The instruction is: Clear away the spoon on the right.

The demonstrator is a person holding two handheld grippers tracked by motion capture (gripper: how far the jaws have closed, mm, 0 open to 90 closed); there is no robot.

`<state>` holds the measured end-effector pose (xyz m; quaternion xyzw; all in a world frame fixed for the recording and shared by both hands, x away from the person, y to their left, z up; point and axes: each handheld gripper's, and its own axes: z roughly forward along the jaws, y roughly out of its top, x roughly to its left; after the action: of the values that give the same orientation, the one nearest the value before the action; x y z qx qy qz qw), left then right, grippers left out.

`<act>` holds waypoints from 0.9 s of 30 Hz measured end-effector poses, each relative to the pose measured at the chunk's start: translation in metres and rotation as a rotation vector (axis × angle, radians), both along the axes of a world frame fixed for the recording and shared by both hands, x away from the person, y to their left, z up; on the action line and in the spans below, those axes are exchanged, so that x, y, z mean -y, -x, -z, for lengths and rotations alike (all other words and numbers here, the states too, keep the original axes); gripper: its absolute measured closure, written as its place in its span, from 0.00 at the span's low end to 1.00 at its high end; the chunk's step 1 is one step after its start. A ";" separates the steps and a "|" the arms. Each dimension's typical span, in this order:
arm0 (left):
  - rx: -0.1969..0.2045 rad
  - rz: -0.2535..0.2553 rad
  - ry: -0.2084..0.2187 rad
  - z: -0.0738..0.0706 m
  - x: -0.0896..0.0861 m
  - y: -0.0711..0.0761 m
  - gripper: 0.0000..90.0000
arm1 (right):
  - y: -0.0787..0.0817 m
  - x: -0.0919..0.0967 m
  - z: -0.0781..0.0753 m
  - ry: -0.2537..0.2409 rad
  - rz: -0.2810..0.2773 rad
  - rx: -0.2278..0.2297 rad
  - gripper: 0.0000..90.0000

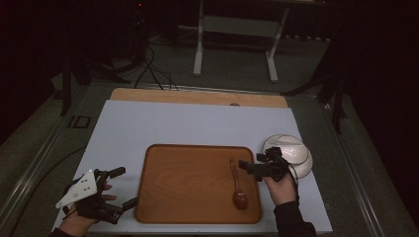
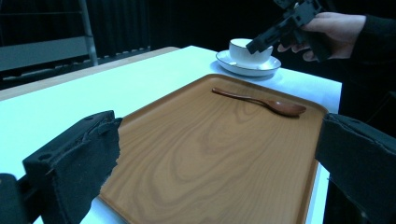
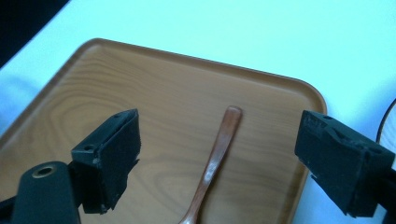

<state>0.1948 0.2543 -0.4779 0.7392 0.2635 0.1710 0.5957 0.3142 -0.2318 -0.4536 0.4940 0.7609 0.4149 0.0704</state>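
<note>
A brown wooden spoon (image 1: 237, 185) lies on the right part of a wooden tray (image 1: 188, 182), bowl toward me. My right gripper (image 1: 249, 162) hovers open over the tray's right edge, above the spoon's handle (image 3: 212, 163), with nothing between its jaws (image 3: 219, 126). Just behind it, a white cup (image 2: 250, 50) stands on a white saucer (image 2: 247, 69). At the tray's left edge, my left gripper (image 1: 126, 187) is open and empty; its jaws (image 2: 219, 126) face across the tray (image 2: 201, 154) toward the spoon (image 2: 261, 100) and the other hand's gripper (image 2: 280, 28).
The tray rests on a pale sheet (image 1: 197, 123) that covers a wooden tabletop (image 1: 197, 96). The cup and saucer (image 1: 289, 150) stand near the sheet's right edge. Beyond the table, a metal frame (image 1: 237, 29) and cables (image 1: 153, 69) are on the dark floor.
</note>
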 end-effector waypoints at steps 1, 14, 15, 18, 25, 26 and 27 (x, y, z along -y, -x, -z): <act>0.000 0.000 0.000 0.000 0.000 0.000 0.00 | 0.002 0.001 -0.001 0.001 -0.004 0.005 0.16; -0.004 0.000 -0.003 0.001 0.001 -0.001 0.00 | 0.031 0.019 0.000 0.014 0.000 0.069 0.16; -0.003 0.001 -0.003 0.001 0.001 -0.001 0.00 | 0.033 0.021 0.001 0.021 0.002 0.078 0.16; -0.001 -0.001 0.000 0.001 0.000 -0.001 0.00 | 0.036 0.025 0.003 0.010 0.000 0.098 0.16; -0.002 0.002 0.000 0.001 0.000 -0.001 0.00 | 0.043 0.036 0.006 0.002 0.001 0.143 0.16; -0.002 0.003 0.000 0.001 0.000 -0.001 0.00 | 0.045 0.037 0.008 0.008 -0.002 0.149 0.16; -0.002 0.004 -0.001 0.001 0.000 -0.001 0.00 | 0.046 0.037 0.009 0.016 -0.006 0.151 0.16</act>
<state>0.1957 0.2543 -0.4785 0.7401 0.2625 0.1692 0.5956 0.2682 -0.2690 -0.4629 0.4582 0.7583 0.4451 0.1302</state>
